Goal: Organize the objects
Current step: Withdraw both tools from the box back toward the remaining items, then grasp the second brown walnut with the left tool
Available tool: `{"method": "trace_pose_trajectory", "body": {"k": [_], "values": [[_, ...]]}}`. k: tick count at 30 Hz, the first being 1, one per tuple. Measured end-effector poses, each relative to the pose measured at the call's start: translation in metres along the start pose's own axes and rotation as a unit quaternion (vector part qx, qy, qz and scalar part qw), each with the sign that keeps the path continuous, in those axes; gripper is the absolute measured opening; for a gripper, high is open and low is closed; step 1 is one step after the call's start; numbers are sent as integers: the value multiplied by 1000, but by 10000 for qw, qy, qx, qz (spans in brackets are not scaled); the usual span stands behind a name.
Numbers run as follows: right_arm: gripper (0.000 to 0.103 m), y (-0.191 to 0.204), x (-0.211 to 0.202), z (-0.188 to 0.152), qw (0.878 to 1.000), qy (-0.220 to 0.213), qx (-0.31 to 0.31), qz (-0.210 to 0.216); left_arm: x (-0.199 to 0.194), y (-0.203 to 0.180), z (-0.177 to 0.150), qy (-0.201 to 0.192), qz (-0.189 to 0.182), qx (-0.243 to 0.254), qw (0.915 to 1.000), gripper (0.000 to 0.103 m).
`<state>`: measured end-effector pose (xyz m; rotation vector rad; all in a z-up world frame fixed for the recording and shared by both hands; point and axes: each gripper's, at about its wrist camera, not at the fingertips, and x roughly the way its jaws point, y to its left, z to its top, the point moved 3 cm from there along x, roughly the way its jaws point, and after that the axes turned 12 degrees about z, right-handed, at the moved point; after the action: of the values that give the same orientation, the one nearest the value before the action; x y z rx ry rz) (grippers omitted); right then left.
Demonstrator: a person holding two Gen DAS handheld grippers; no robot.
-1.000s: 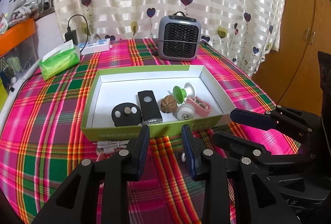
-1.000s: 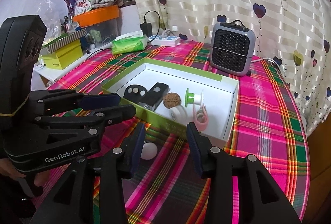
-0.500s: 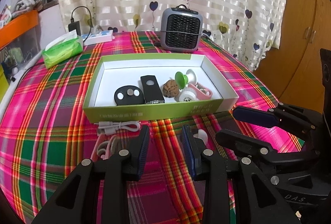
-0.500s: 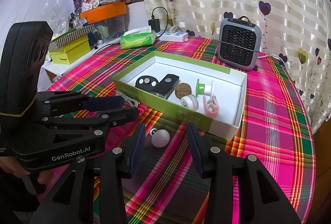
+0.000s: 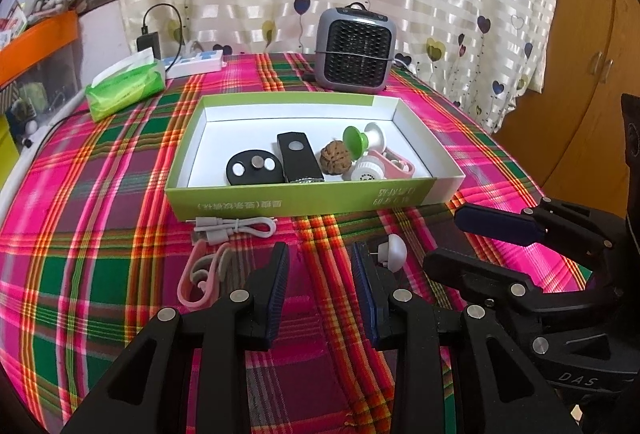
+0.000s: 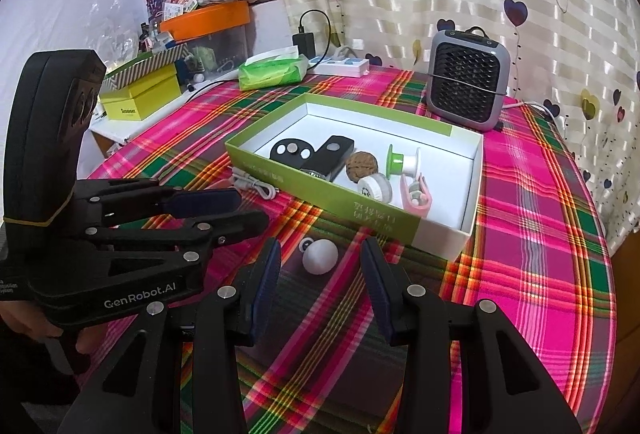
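Note:
A green box [image 5: 304, 203] with a white inside holds a black oval remote [image 5: 252, 171], a black bar-shaped device [image 5: 299, 155], a walnut [image 5: 335, 163], a green-and-white spool [image 5: 362, 139], a white round cap [image 5: 366, 171] and a pink clip [image 5: 394, 165]. In front of the box lie a white cable [image 5: 236, 226], a pink hook [image 5: 200, 274] and a small white ball [image 6: 319, 258]. My left gripper [image 5: 320, 258] hangs open over bare cloth, the ball [image 5: 394, 252] just right of it. My right gripper [image 6: 321, 252] is open, the ball on the cloth ahead between its fingers, untouched.
A grey fan heater [image 5: 354, 51] stands behind the box. A green tissue pack [image 5: 126, 87] and a white power strip [image 5: 196, 63] lie at the back left. Yellow boxes [image 6: 140, 93] and an orange bin [image 6: 204, 19] crowd a side shelf. The table edge drops off at right.
Both grippers have drawn back from the box, which now looks farther off. The cable, pink hook and white ball have come fully into view. The jaws stand as before.

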<state>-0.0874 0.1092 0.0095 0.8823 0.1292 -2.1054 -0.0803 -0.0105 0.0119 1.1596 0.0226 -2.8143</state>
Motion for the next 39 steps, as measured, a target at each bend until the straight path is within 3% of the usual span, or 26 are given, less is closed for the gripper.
{"method": "trace_pose_trajectory", "body": {"k": [39], "values": [[43, 0, 14, -6, 9996, 255, 83, 104, -1, 26, -10, 67, 31, -307, 9995, 29]]}}
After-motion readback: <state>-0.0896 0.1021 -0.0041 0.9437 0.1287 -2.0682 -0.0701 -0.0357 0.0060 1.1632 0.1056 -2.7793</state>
